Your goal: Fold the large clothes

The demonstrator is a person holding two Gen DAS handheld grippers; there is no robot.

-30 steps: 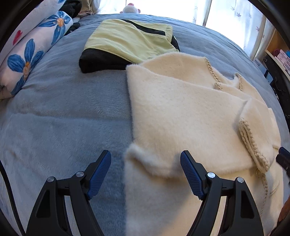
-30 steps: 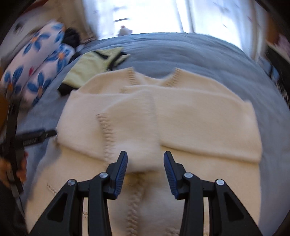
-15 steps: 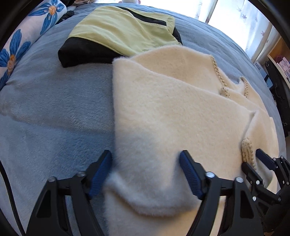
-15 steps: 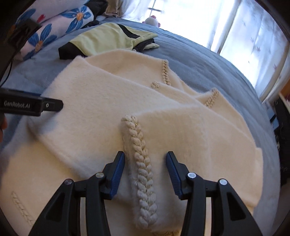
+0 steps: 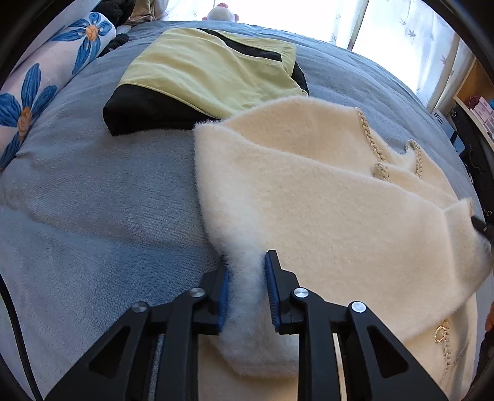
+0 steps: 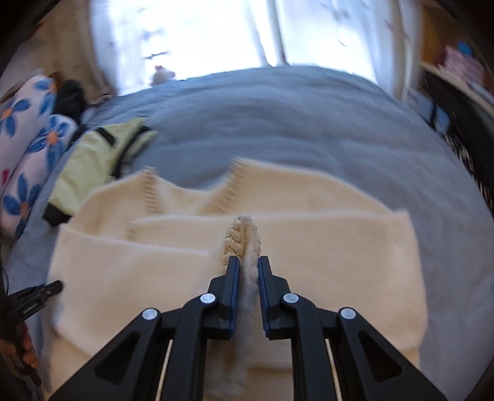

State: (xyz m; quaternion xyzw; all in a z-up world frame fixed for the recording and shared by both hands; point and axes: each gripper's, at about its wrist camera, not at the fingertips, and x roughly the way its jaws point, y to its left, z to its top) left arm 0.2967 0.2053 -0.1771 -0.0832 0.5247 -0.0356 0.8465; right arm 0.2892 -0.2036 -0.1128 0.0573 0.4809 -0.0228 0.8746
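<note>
A fluffy cream sweater (image 5: 324,197) with braided trim lies partly folded on the grey bed (image 5: 92,216). My left gripper (image 5: 246,271) is closing, and its blue pads pinch the sweater's folded left edge. In the right wrist view, which is blurred, the same sweater (image 6: 324,246) spreads across the bed. My right gripper (image 6: 247,271) is closing too, its pads pressed on the braided cuff (image 6: 242,234) of a sleeve that stands up between them. The left gripper's tip (image 6: 37,296) shows at the left edge there.
A folded yellow-green and black garment (image 5: 203,80) lies just beyond the sweater. Flower-print pillows (image 5: 40,86) line the left side. A small plush toy (image 5: 220,12) sits by the bright window. Shelves (image 5: 475,105) stand to the right of the bed.
Both grippers closed from wide open onto the sweater: the left on its folded edge, the right on the braided cuff. The right gripper also swung and rolled, so its view blurs.
</note>
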